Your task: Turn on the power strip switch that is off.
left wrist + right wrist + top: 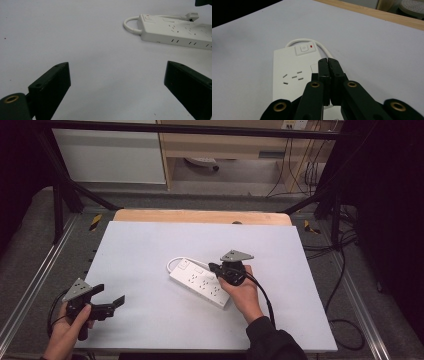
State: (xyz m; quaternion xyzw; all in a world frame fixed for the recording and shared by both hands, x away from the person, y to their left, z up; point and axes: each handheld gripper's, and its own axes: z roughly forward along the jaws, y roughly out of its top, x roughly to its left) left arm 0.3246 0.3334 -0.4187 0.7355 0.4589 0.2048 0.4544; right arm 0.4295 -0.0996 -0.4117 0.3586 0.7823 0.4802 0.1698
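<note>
Right gripper (328, 61) closed over power strip (289, 72); its red light (312, 46) visible.

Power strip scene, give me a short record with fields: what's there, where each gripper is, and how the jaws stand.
surface: pale table top
main thing: white power strip, lying flat near the middle
cord: white cable loops out of the switch end
switch: button with a red mark
right gripper: over the strip, jaws pressed together, nothing seen between them
left gripper: near the table's front left, jaws wide apart, away from the strip
</note>
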